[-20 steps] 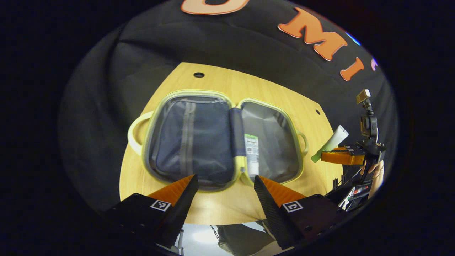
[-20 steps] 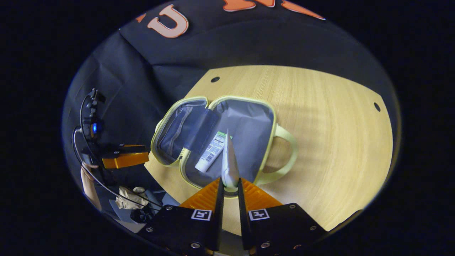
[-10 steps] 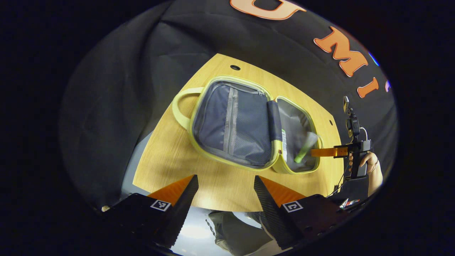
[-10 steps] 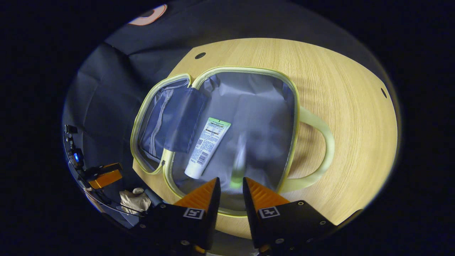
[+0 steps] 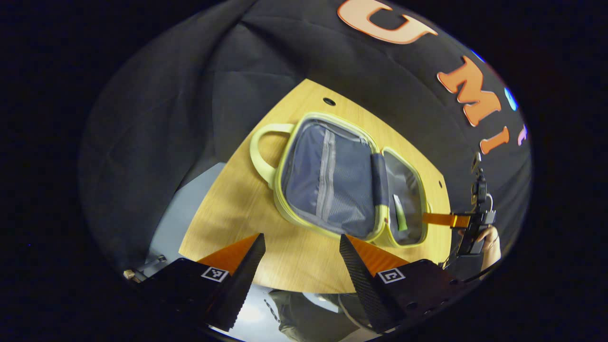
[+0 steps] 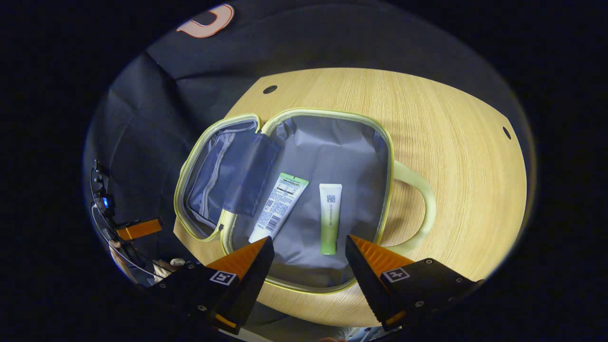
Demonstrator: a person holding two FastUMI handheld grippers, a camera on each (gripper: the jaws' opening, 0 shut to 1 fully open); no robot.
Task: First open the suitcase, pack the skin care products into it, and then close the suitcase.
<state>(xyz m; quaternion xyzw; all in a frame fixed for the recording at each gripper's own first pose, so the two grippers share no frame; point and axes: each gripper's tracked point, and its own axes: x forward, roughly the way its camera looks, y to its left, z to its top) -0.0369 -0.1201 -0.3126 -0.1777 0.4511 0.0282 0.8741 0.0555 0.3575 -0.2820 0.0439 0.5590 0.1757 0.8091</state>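
Right gripper view: suitcase [image 6: 304, 137] lies open flat on table [image 6: 451, 142]; two tubes [image 6: 329, 217] rest side by side inside. Right gripper [image 6: 308, 256] jaws spread, empty, hovering above.
Left gripper view: left gripper [image 5: 301, 259] jaws apart, empty, near table edge, likely placed for closing lid.

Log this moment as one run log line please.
case: yellow-trimmed grey fabric suitcase open | inside: white-and-green gradient tube, white labelled tube | right gripper open above | left gripper open, empty

Print and a barcode mark the white tube [image 6: 278, 206] in the suitcase [image 6: 304, 118], too small to read.
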